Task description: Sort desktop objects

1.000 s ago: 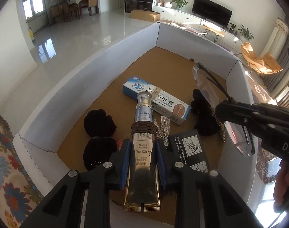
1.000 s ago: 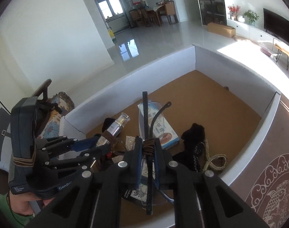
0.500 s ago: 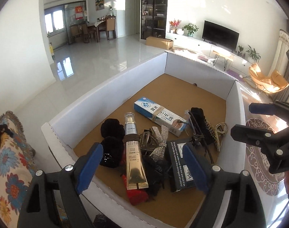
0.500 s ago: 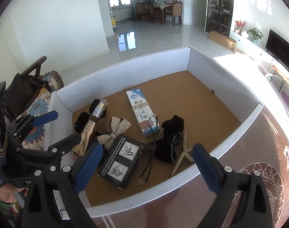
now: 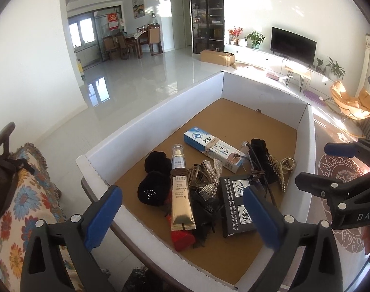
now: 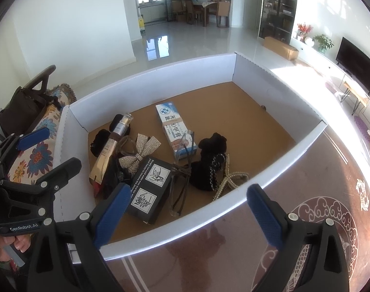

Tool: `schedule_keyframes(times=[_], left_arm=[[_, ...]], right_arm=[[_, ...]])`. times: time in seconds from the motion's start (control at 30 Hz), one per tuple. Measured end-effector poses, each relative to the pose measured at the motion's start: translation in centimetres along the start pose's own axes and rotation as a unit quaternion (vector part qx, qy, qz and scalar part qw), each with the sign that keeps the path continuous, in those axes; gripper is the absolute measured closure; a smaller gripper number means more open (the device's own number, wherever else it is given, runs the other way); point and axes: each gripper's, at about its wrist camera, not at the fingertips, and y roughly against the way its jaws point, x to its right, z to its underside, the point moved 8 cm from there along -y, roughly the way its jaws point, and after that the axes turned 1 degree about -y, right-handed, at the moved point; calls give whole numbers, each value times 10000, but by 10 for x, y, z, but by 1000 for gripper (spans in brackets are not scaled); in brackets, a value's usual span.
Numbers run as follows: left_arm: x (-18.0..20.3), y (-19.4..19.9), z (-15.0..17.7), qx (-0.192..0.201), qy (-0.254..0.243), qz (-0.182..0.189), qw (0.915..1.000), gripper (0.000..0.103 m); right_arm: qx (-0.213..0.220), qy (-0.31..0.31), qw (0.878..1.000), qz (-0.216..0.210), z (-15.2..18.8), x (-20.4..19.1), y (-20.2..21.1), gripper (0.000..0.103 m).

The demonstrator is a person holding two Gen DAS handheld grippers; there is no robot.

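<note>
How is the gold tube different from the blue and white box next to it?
The gold tube is shiny and round with a clear cap, while the blue and white box is flat-sided cardboard with printed writing. The tube rests on top of a pile of other things; the box lies flat on the brown floor of the tray. The tube has a dark band around it, the box a pale one. Both are long, thin and lying down.

The far half of the white-walled box (image 6: 277, 77) has bare brown floor, open to reach from above. Nearer, the gold tube (image 5: 181, 194), black carton (image 6: 148, 187), glasses (image 6: 182, 170) and black pouch (image 6: 209, 160) crowd together, leaving only narrow gaps.
</note>
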Motion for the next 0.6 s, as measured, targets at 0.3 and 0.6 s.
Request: schedule_keyframes(times=[0.3,0.6], left_arm=[[-4,-2,9,-160,256,-139,9994,2],[-24,-4,7,-96,664,-500,9965,0]], right_arm=[[-95,-45,9998,197,6,10,-12,2],[-145,-24,9996,236,3,5,-31,2]])
